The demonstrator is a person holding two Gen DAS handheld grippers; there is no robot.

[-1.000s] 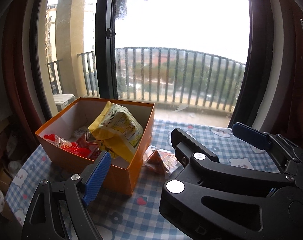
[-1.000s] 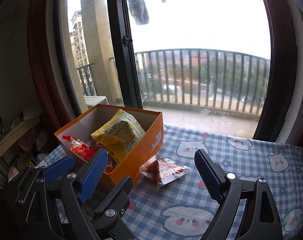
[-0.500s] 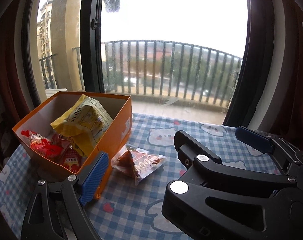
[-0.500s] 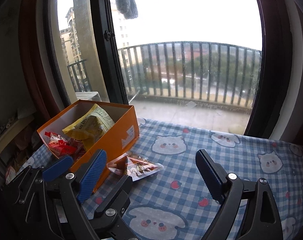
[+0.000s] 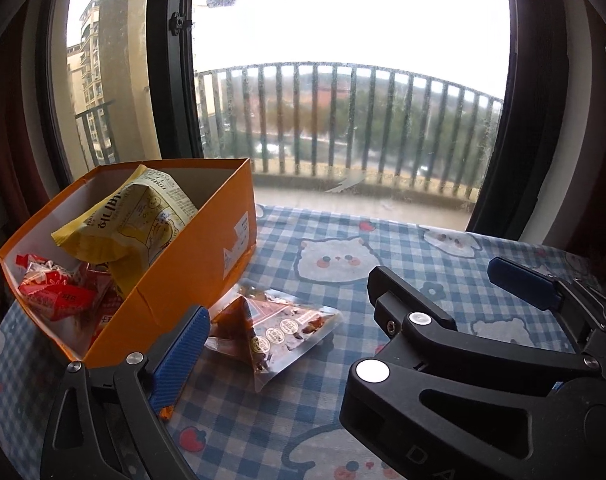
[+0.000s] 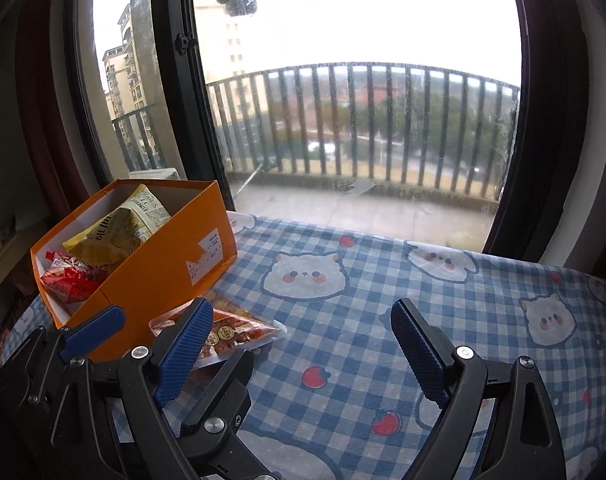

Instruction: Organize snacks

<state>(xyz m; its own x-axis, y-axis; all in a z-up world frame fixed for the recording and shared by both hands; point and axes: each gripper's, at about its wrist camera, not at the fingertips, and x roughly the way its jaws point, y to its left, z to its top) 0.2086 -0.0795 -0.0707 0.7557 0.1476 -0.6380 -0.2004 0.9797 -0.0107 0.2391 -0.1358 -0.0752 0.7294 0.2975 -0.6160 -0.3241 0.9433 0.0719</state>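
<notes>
Both tools nearer; one box [image 5: 191, 268], one loose packet [image 5: 279, 328]

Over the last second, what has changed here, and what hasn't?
Both grippers have swung right and down toward the clear packet beside the box. The left gripper is opening its jaws; the right gripper stays open. Neither holds anything. Packet, box and the snacks inside it lie as before.

Snack box at the worktop's left, one packet beside it
The box [image 5: 191, 264] on the worktop [image 5: 383, 280] holds a big bag [image 5: 135, 220] above small packets [image 5: 55, 292]; a loose packet [image 5: 275, 328] lies just right of it, the window [image 5: 343, 80] behind
</notes>
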